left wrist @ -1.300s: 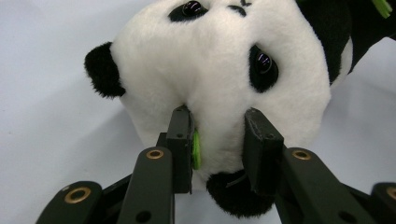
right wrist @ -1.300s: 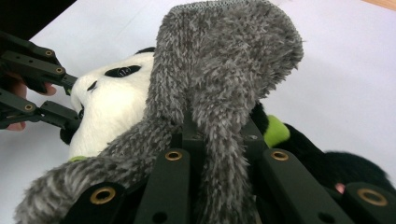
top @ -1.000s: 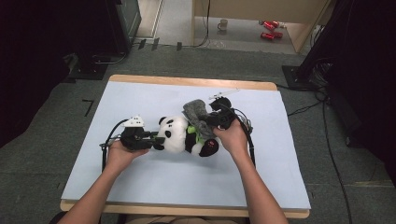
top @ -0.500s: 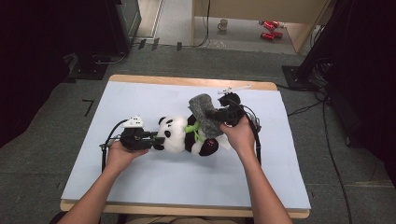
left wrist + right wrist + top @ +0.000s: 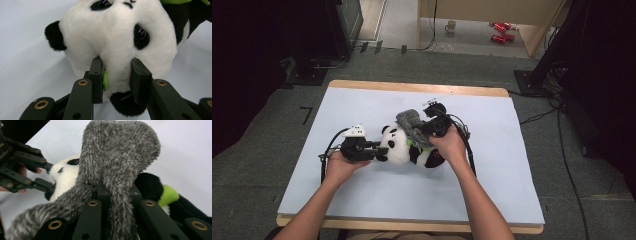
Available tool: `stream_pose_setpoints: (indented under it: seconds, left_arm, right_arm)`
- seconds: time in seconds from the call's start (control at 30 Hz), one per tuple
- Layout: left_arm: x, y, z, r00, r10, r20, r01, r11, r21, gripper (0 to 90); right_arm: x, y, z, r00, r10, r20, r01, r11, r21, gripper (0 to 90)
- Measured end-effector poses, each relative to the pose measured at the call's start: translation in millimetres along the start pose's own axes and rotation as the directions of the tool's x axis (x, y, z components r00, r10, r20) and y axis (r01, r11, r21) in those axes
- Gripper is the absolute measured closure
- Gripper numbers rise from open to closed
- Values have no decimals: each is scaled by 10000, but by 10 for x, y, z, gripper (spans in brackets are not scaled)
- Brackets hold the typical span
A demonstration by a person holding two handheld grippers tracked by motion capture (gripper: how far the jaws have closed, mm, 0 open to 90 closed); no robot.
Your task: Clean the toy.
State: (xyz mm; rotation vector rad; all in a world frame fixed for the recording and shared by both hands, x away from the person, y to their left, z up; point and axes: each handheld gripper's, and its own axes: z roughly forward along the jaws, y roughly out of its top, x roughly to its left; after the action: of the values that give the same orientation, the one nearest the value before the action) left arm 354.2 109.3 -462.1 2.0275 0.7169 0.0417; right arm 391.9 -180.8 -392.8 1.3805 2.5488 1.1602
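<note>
Right tongs shifted the grey fuzzy cloth back over the panda.
We're dressing it: left tongs pinch the panda's head, right ones clamp the cloth; next, tug it down.

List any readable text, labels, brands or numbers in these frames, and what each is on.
None readable.
Panda plush: no tag or lettering showing.
Grey fuzzy cloth: no label in sight.
Left gripper and right gripper: black jaws bare, no markings.
Red items on the floor and a mug: too small and blurred to read.
</note>
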Motion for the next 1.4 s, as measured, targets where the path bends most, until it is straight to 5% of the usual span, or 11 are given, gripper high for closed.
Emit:
stream_pose_setpoints:
  seconds: [0.03, 0.6, 0.77, 1.13, 1.3, 1.4]
  left_arm:
    - [-4, 5, 2, 10000, -50, 3, 50, 10000, -64, 673]
    - [13, 3, -7, 9997, -217, 78, 217, 9998, -45, 677]
    - [24, -6, -3, 9997, -231, 101, 232, 9997, -76, 678]
    - [13, -3, -3, 9997, -258, 12, 258, 9996, -81, 676]
    - [16, -5, -3, 9997, -255, 54, 256, 9996, -80, 677]
    - [16, -5, -2, 9997, -252, 47, 253, 9996, -87, 677]
  right_arm:
    - [-42, -9, -22, 9992, -72, 402, 73, 10000, -33, 791]
    - [-241, -59, -273, 9863, 359, 1613, -274, 9981, -546, 796]
    - [-292, -66, -482, 9861, 965, 1352, -817, 9904, -1111, 798]
    - [-46, -42, -749, 9944, 373, 993, -194, 9844, -1750, 798]
    - [-135, -105, -803, 9927, 445, 1119, -227, 9817, -1893, 798]
    - [-283, -172, -775, 9892, 878, 1174, -642, 9794, -1913, 797]
